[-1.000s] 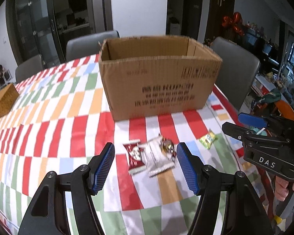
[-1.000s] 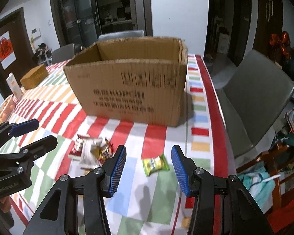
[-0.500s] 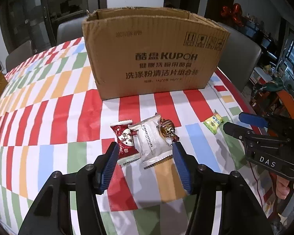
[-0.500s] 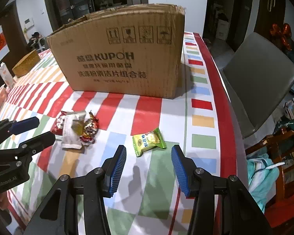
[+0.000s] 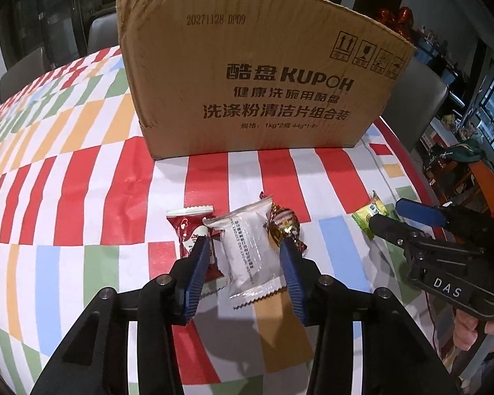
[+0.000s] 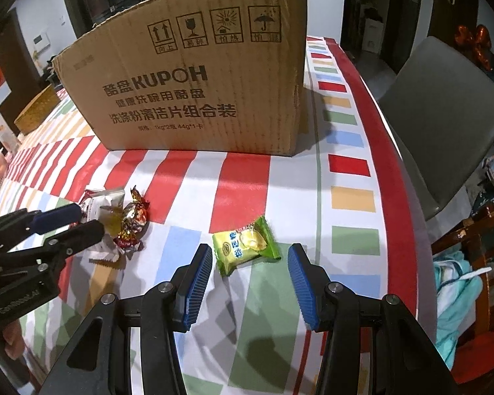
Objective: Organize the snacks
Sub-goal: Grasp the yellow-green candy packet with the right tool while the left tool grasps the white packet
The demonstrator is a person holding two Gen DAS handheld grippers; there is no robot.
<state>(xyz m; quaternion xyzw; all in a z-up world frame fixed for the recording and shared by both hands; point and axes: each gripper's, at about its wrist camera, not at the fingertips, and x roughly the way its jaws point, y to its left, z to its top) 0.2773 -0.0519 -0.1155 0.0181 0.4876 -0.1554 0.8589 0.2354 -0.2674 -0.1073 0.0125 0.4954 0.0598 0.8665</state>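
Observation:
A cardboard box (image 5: 247, 75) stands on the striped tablecloth; it also shows in the right wrist view (image 6: 194, 79). In front of it lie a white snack packet (image 5: 243, 243), a red packet (image 5: 191, 227) and a gold-red candy (image 5: 283, 227). My left gripper (image 5: 245, 256) is open, low over the table, its fingers on either side of the white packet. A green-yellow packet (image 6: 243, 245) lies apart to the right. My right gripper (image 6: 248, 265) is open, its fingers on either side of the green packet's near end.
Grey chairs stand behind the table (image 5: 102, 29) and on the right (image 6: 444, 112). A woven basket (image 6: 38, 108) sits far left. The table's red edge (image 6: 395, 164) runs along the right, with clutter on the floor beyond it.
Both grippers have dropped lower and moved forward toward the snacks. The left now brackets the white packet, the right brackets the green packet. Both stay open.

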